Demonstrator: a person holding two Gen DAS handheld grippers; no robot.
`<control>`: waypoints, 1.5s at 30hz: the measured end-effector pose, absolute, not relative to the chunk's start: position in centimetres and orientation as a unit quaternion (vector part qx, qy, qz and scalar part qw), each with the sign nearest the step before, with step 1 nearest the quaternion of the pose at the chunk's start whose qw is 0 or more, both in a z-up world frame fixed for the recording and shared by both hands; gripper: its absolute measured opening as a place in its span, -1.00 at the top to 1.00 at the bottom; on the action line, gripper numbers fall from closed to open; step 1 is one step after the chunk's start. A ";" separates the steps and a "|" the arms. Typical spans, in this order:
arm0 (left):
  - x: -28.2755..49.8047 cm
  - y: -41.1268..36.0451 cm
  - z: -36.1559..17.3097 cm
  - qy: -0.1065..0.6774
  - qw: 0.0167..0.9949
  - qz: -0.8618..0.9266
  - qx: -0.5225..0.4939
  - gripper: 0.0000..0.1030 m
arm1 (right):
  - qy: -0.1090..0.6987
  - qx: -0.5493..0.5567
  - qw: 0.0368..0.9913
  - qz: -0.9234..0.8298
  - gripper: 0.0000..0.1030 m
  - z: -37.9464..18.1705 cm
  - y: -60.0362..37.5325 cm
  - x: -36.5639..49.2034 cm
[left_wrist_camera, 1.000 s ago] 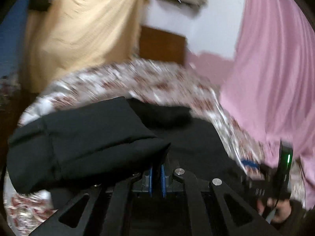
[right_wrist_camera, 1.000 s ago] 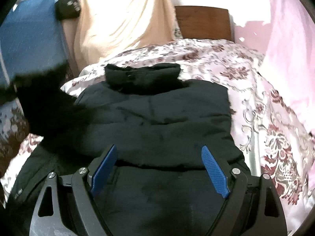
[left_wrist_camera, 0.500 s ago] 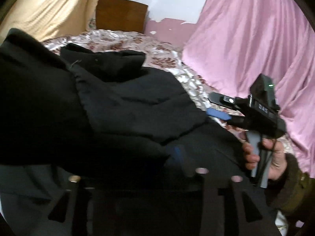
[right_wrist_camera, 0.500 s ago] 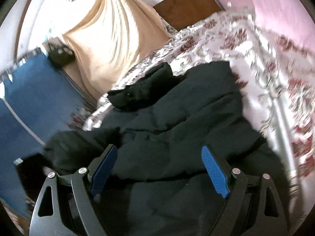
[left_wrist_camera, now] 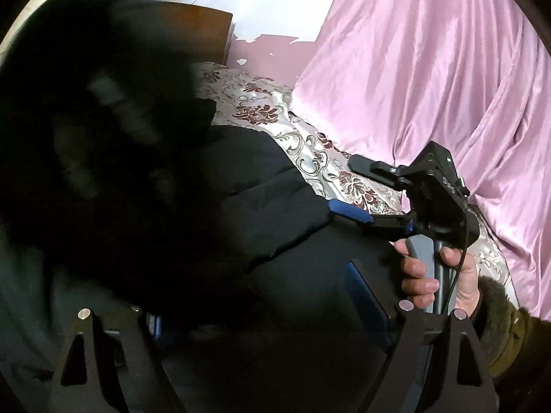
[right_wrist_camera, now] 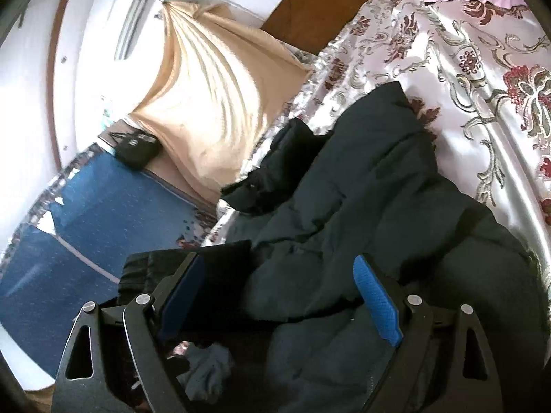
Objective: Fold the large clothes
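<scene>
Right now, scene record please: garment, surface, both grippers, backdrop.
garment: black padded jacket, lying partly folded, collar end toward the wooden headboard
surface: floral satin bedspread
left gripper: jaws apart, jacket fabric bunched over and between them; grip unclear
right gripper: open, jaws spread over the jacket
right hand: on the grey handle
backdrop: pink satin curtain, beige drape

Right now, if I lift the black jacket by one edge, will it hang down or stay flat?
Probably hang: the black jacket lies creased and bunched, so it looks floppy. Its puffy quilted panels suggest bulk, perhaps light for size. Pushed, it may slide on the glossy bedcover.
</scene>
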State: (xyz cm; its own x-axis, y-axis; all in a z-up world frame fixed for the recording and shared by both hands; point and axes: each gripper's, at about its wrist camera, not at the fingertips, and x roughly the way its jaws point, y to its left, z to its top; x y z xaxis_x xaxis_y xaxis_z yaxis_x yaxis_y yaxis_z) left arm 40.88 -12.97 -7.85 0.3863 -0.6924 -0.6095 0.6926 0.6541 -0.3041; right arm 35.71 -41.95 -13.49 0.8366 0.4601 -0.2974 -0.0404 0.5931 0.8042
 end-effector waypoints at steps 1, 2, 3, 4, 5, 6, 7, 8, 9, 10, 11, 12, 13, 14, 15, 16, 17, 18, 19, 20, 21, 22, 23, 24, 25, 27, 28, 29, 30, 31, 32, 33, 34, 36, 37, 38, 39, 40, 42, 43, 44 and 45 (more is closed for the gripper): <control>40.9 -13.2 -7.9 0.367 0.832 -0.416 0.002 -0.67 | 0.242 0.432 0.856 0.151 -0.67 -13.5 -42.1 35.7; 40.8 -13.5 -7.8 0.367 0.832 -0.416 0.007 -0.67 | 0.239 0.436 0.854 0.153 -0.68 -13.5 -42.4 35.7; 40.7 -13.7 -7.8 0.366 0.832 -0.416 0.010 -0.67 | 0.234 0.443 0.851 0.157 -0.68 -13.7 -42.6 35.6; 40.6 -13.9 -7.7 0.367 0.832 -0.417 0.012 -0.67 | 0.229 0.450 0.848 0.162 -0.69 -13.8 -42.8 35.6; 40.4 -14.1 -7.7 0.367 0.831 -0.418 0.013 -0.67 | 0.225 0.456 0.844 0.167 -0.70 -13.8 -42.9 35.5; 40.3 -14.1 -7.7 0.366 0.830 -0.420 0.013 -0.67 | 0.220 0.466 0.839 0.176 -0.71 -14.0 -43.2 35.5; 40.1 -14.1 -7.7 0.365 0.829 -0.423 0.010 -0.67 | 0.216 0.473 0.834 0.184 -0.73 -14.1 -43.3 35.5; 40.0 -13.9 -7.7 0.366 0.828 -0.425 0.007 -0.67 | 0.213 0.482 0.827 0.195 -0.74 -14.4 -43.3 35.6; 39.8 -13.7 -7.8 0.366 0.828 -0.425 0.003 -0.67 | 0.213 0.489 0.821 0.205 -0.74 -14.6 -43.3 35.8; 39.6 -13.2 -7.7 0.365 0.830 -0.423 -0.003 -0.67 | 0.214 0.493 0.816 0.210 -0.74 -14.8 -43.3 35.9; 39.6 -13.0 -7.7 0.363 0.831 -0.421 -0.009 -0.67 | 0.219 0.498 0.811 0.214 -0.74 -15.2 -43.1 36.1; 39.5 -12.3 -7.5 0.360 0.835 -0.416 -0.020 -0.67 | 0.227 0.498 0.810 0.211 -0.74 -15.5 -42.9 36.3; 39.3 -12.1 -7.5 0.359 0.838 -0.409 -0.028 -0.67 | 0.235 0.494 0.812 0.204 -0.74 -15.6 -42.7 36.4; 39.5 -11.5 -7.2 0.356 0.845 -0.397 -0.037 -0.67 | 0.244 0.487 0.815 0.196 -0.73 -15.7 -42.4 36.5; 39.8 -10.7 -6.8 0.352 0.855 -0.378 -0.042 -0.67 | 0.250 0.480 0.819 0.190 -0.73 -15.7 -42.1 36.6; 40.1 -9.8 -6.4 0.349 0.868 -0.350 -0.043 -0.67 | 0.269 0.460 0.828 0.173 -0.73 -15.5 -41.6 36.8; 40.8 -9.2 -6.3 0.347 0.877 -0.328 -0.046 -0.68 | 0.280 0.447 0.834 0.164 -0.73 -15.3 -41.3 36.9; 41.3 -8.3 -6.0 0.345 0.888 -0.300 -0.048 -0.71 | 0.297 0.422 0.843 0.151 -0.73 -15.0 -40.5 37.1; 41.6 -7.3 -5.9 0.346 0.898 -0.266 -0.048 -0.74 | 0.306 0.408 0.848 0.145 -0.72 -14.9 -40.1 37.3; 41.8 -6.6 -5.8 0.347 0.905 -0.242 -0.046 -0.77 | 0.319 0.390 0.853 0.135 -0.66 -14.7 -39.4 37.5; 42.3 -5.6 -5.8 0.347 0.915 -0.205 -0.038 -0.78 | 0.329 0.378 0.856 0.126 -0.60 -14.6 -39.0 37.6; 42.8 -4.9 -6.0 0.348 0.921 -0.174 -0.031 -0.78 | 0.342 0.366 0.858 0.117 -0.46 -14.6 -38.5 37.9; 43.4 -3.8 -6.2 0.352 0.925 -0.140 -0.027 -0.78 | 0.354 0.361 0.855 0.115 -0.38 -14.6 -38.2 38.2; 43.9 -2.5 -6.5 0.357 0.927 -0.110 -0.028 -0.78 | 0.364 0.355 0.855 0.105 -0.31 -14.6 -37.9 38.4; 44.2 -1.1 -6.6 0.360 0.929 -0.084 -0.034 -0.78 | 0.368 0.350 0.857 0.093 -0.04 -14.4 -37.8 38.5; 44.7 1.2 -6.8 0.365 0.928 -0.052 -0.055 -0.78 | 0.375 0.343 0.858 0.076 0.36 -14.0 -37.7 38.7; 44.9 2.5 -7.0 0.370 0.925 -0.039 -0.071 -0.78 | 0.380 0.341 0.858 0.064 0.64 -13.8 -37.7 38.8; 45.0 3.5 -7.0 0.373 0.923 -0.034 -0.085 -0.78 | 0.382 0.336 0.859 0.054 0.84 -13.3 -37.6 38.9; 45.2 4.5 -7.1 0.376 0.920 -0.032 -0.104 -0.78 | 0.382 0.328 0.863 0.050 0.89 -12.7 -37.5 39.0; 45.3 5.4 -7.1 0.376 0.918 -0.032 -0.122 -0.78 | 0.378 0.320 0.867 0.054 0.92 -11.9 -37.4 38.9; 45.4 6.2 -7.1 0.374 0.916 -0.033 -0.140 -0.78 | 0.374 0.313 0.871 0.057 0.93 -11.3 -37.5 38.8; 45.4 6.9 -7.1 0.372 0.915 -0.033 -0.153 -0.78 | 0.367 0.303 0.877 0.058 0.93 -10.3 -37.3 38.8; 45.3 7.5 -7.0 0.369 0.915 -0.030 -0.161 -0.78 | 0.356 0.287 0.888 0.053 0.93 -8.7 -37.1 38.8; 45.2 7.9 -6.9 0.363 0.917 -0.026 -0.163 -0.78 | 0.330 0.250 0.910 0.035 0.93 -6.0 -37.2 38.9; 45.0 8.0 -7.0 0.362 0.918 -0.023 -0.159 -0.78 | 0.319 0.230 0.919 0.021 0.94 -4.7 -37.2 39.3; 45.1 8.1 -7.3 0.362 0.919 -0.020 -0.154 -0.78 | 0.312 0.212 0.926 0.008 0.93 -3.8 -37.4 39.8; 45.0 8.0 -7.4 0.363 0.920 -0.018 -0.149 -0.78 | 0.308 0.196 0.931 -0.003 0.93 -3.1 -37.7 40.2; 45.3 7.7 -7.6 0.364 0.920 -0.017 -0.143 -0.78 | 0.307 0.186 0.933 -0.010 0.94 -2.8 -38.3 40.7; 46.0 6.9 -8.3 0.368 0.921 -0.020 -0.128 -0.78 | 0.313 0.175 0.933 -0.025 0.93 -3.0 -38.9 41.8; 46.5 6.4 -8.8 0.372 0.921 -0.017 -0.115 -0.78 | 0.324 0.169 0.930 -0.037 0.93 -3.6 -39.5 42.7; 46.8 5.9 -9.3 0.379 0.920 -0.013 -0.103 -0.78 | 0.330 0.165 0.928 -0.045 0.93 -3.9 -39.7 43.2; 47.1 5.5 -9.7 0.388 0.917 -0.008 -0.092 -0.78 | 0.344 0.153 0.925 -0.058 0.93 -4.9 -40.1 44.0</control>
State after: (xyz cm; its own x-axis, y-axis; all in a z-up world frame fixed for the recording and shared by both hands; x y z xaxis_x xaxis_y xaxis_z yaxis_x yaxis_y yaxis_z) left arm 47.14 5.51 -9.75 0.6990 -0.0862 -0.7099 -0.0563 0.9830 -0.1748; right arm 43.99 -40.07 -4.87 0.7567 -0.0016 -0.6538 0.2127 0.9462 0.2438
